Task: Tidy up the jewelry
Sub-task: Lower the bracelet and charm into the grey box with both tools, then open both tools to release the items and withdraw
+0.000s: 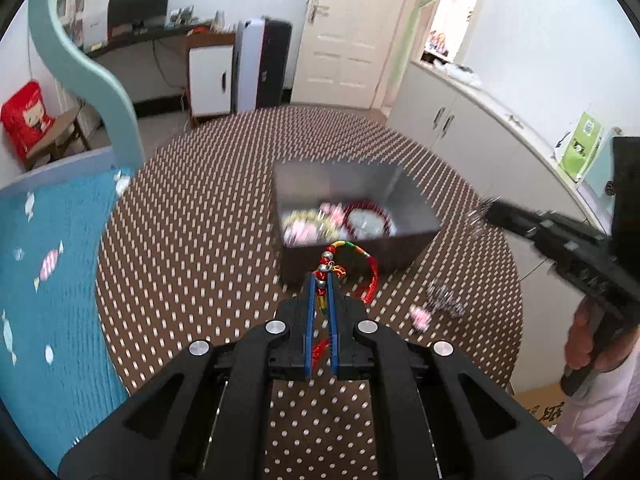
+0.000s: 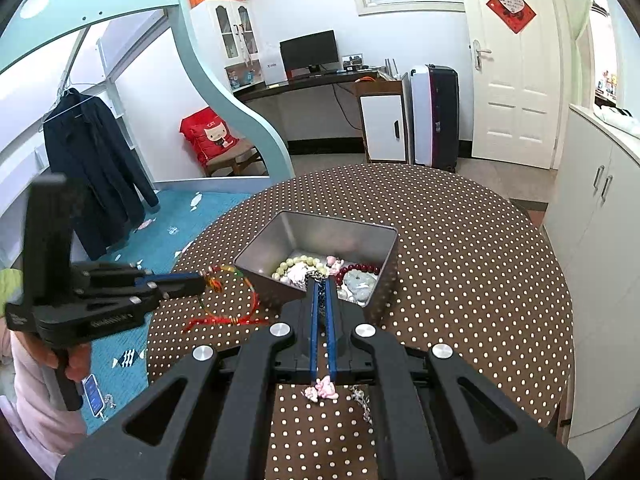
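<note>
Left claw [image 1: 322, 276] clenched on the knotted end of a red woven cord bracelet with a multicoloured braided section and silver beads [image 1: 352, 264], loop hanging forward and to the right of the blue fingertips. Straight ahead and just beyond, near wall of an open rectangular grey metal tin [image 1: 352, 248] on the brown white-dotted worktop [image 1: 192, 240]. Decisive relation: bracelet short of the tin's near rim, roughly level with it, tin interior farther along the claw's own axis. Judged needed: carry forward over the rim, then release.

Right claw [image 2: 322, 280] also clenched, gripping a silvery metal chain [image 2: 318, 278], tips poised over the tin's near edge above the contents. Inside the tin: pale cream bead bracelet [image 2: 298, 262], dark red bead bracelet [image 2: 358, 270], pale green stone pendant [image 2: 360, 284], small pink charms. Chain apparently trailing down between the fingers to the worktop, near a small pink charm [image 2: 322, 390] directly below the claw body; continuity hard to confirm.

Right claw nearer to the tin; left claw off to the tin's left side in the right wrist view, bracelet loop dangling above the worktop just beside the tin's outer wall.
</note>
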`<state>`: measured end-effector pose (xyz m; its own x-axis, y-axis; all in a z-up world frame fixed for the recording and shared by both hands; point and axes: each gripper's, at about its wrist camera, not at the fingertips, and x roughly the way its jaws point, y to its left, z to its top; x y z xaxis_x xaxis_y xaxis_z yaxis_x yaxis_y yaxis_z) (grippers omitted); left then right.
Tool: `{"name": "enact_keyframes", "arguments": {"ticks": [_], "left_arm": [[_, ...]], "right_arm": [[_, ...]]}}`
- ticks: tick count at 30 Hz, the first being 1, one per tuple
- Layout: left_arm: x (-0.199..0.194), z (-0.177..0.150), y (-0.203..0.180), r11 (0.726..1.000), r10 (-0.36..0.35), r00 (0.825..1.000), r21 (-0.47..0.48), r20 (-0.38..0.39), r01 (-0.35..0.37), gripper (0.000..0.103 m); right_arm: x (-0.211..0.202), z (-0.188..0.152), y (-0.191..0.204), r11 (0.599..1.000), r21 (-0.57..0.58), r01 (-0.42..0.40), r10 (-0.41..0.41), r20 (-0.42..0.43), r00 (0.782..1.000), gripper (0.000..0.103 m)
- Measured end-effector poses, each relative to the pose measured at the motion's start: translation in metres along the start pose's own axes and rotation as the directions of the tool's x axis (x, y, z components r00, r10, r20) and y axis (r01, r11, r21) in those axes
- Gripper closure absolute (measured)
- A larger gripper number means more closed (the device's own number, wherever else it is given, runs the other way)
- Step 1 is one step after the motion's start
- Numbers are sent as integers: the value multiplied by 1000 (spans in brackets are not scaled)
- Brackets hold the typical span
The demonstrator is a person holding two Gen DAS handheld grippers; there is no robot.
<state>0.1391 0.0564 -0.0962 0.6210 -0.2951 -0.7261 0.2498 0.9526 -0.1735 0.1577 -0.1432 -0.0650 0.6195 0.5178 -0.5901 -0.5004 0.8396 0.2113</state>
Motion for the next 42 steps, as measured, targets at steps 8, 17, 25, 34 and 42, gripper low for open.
{"name": "enact_keyframes", "arguments": {"ticks": [8, 17, 25, 34, 42], "left_arm": [[-22, 49, -17, 997, 3, 995, 73, 100, -10, 98], [4, 83, -16, 996, 7, 996, 83, 89, -14, 98], [60, 67, -6, 997, 44, 999, 65, -28, -42, 90], [59, 57, -7, 996, 66, 998, 59, -19, -65, 54], [47, 41, -19, 995, 62, 998, 76, -16, -60, 47]], "right_arm": [[5, 23, 0, 1000, -23, 3, -2, 27, 1000, 100], [37, 39, -13, 1000, -21, 6, -6, -11, 1000, 100], [70, 31, -29, 998, 38, 42, -38, -104, 994, 57], [56, 28, -36, 993, 56, 103, -98, -90, 991, 40], [36, 15, -37, 989, 59, 132, -127, -92, 988, 33]]}}
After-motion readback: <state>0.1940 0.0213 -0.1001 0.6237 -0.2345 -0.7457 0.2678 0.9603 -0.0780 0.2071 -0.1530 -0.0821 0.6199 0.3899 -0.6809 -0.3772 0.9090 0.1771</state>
